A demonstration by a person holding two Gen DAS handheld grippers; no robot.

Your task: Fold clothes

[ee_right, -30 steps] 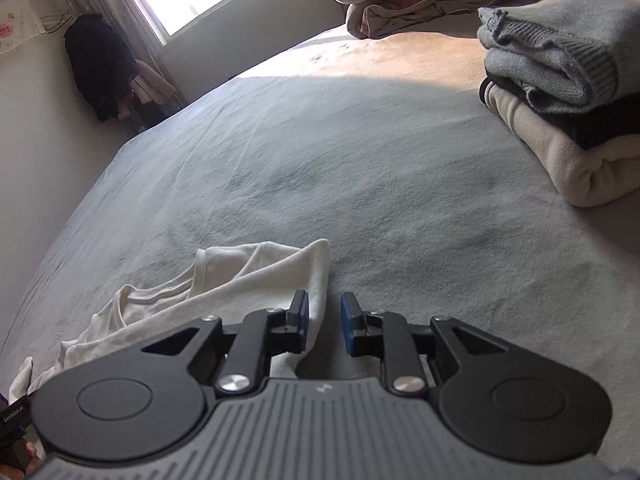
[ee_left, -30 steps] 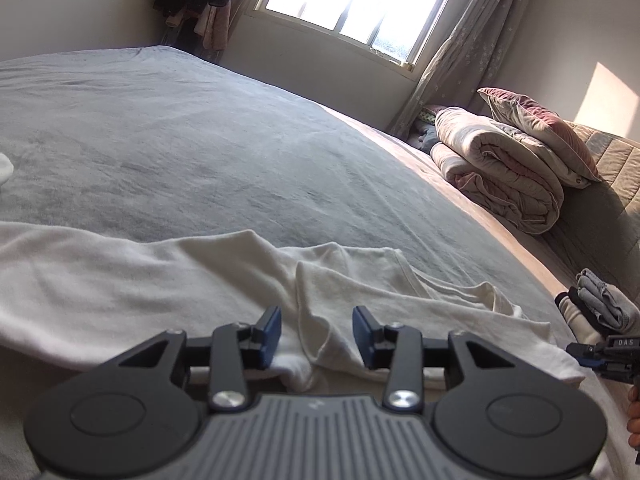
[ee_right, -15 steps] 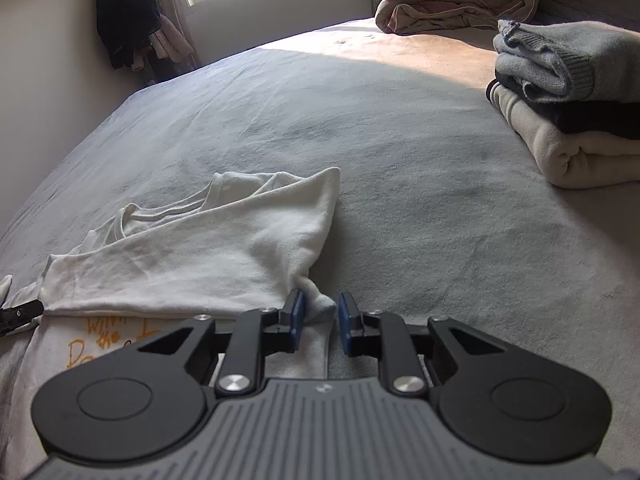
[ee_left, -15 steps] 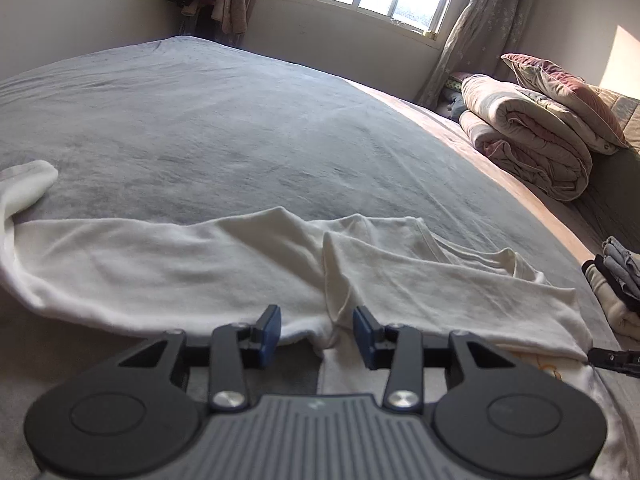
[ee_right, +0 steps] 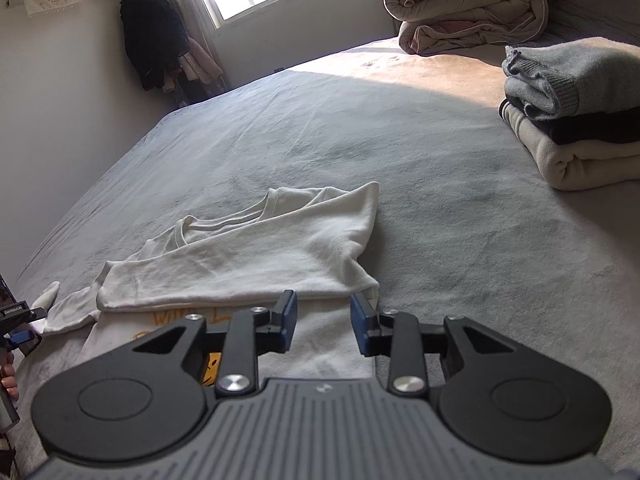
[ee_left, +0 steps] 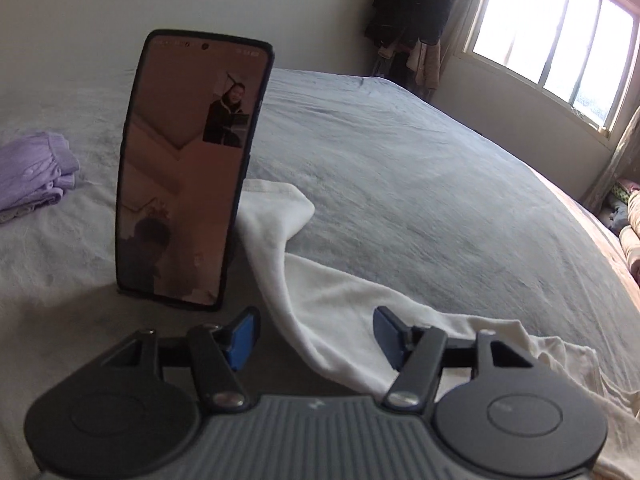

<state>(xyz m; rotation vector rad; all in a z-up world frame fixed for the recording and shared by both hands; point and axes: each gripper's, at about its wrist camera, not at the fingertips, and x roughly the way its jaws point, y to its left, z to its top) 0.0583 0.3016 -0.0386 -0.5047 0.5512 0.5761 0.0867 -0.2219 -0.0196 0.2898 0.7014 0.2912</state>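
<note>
you're holding both grippers spread and gripping nothing. the white shirt (ee_right: 256,264) is lying on the bed (ee_right: 440,208), its sleeve (ee_left: 288,248) running away between your left gripper (ee_left: 316,336) jaws; your right gripper (ee_right: 323,322) is hovering over the folded edge.

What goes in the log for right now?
left gripper: open | right gripper: open | white shirt: partly folded on bed
</note>
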